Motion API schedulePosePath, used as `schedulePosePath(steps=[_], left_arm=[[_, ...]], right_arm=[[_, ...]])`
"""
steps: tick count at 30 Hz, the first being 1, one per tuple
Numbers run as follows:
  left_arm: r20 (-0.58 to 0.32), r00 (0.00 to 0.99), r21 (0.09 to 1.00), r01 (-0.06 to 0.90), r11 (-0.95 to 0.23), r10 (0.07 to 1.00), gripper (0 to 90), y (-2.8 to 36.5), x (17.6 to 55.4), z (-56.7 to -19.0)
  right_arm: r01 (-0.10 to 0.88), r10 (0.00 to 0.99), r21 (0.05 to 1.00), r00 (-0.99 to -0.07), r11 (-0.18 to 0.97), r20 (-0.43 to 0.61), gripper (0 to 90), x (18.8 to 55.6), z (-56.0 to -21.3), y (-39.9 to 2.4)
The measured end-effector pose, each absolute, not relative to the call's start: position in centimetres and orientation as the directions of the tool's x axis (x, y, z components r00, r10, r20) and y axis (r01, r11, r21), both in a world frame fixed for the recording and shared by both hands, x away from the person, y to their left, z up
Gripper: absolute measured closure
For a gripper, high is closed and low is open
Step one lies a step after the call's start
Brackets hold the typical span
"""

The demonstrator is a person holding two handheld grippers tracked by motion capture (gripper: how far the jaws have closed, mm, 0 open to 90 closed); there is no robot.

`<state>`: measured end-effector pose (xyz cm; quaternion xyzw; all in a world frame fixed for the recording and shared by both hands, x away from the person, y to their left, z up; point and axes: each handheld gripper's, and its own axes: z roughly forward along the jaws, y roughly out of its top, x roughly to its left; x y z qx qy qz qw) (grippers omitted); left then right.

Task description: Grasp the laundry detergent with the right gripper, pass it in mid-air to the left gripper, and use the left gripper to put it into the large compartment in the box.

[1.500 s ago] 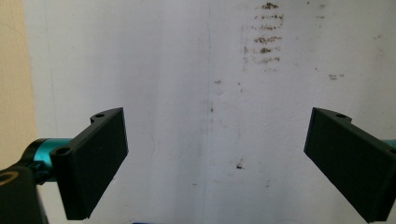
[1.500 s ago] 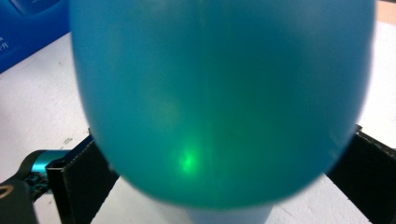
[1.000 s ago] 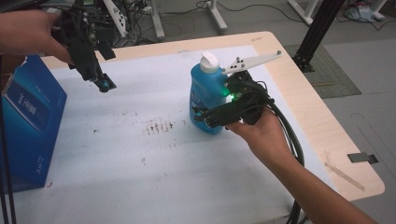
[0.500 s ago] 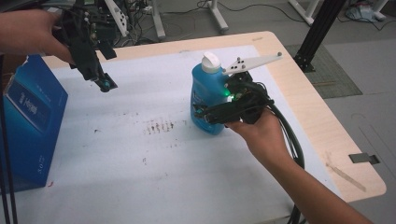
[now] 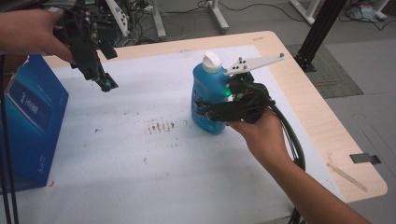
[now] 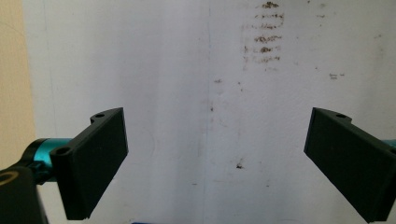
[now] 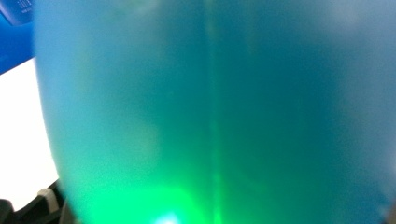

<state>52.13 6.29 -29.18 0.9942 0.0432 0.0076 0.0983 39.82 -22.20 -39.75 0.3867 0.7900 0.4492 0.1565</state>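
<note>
A blue bottle (image 5: 208, 95) with a white cap stands upright on the white sheet (image 5: 140, 168) at mid table. My right gripper (image 5: 206, 112) comes at it from the right at low height. Its jaws have just been closing with the bottle between them, and they now lie against its lower body. Seen close up in the right gripper view, the bottle (image 7: 210, 112) is a blue blur lit green at the bottom. My left gripper (image 5: 106, 84) hangs above the back left of the sheet. It is open (image 6: 217, 116), with only stained sheet between its jaws.
A tall blue box (image 5: 28, 116) stands at the left edge, and its corner (image 7: 14, 28) shows past the bottle. Brown stains (image 5: 159, 126) mark the sheet's middle. A black frame post (image 5: 322, 28) rises beyond the back right corner. Tape strips (image 5: 343, 170) lie on the bare wood at right.
The right gripper's jaws have drawn in around the bottle's lower body. Both hands have stayed where they were, and the bottle has not moved.
</note>
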Motion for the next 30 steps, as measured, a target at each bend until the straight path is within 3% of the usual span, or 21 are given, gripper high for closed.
schedulePosePath(steps=[9,30], left_arm=[[0.005,0.996,0.192,0.082,-0.978,0.085,6.2,6.25,52.11,-29.21],[0.012,0.996,0.199,0.084,-0.976,0.088,6.2,6.36,51.89,-28.86]], right_arm=[[0.464,0.750,0.836,-0.654,0.294,0.098,41.2,39.76,-39.78,-22.15],[0.428,0.748,0.845,-0.661,0.322,0.050,44.9,39.33,-39.41,-21.88]])
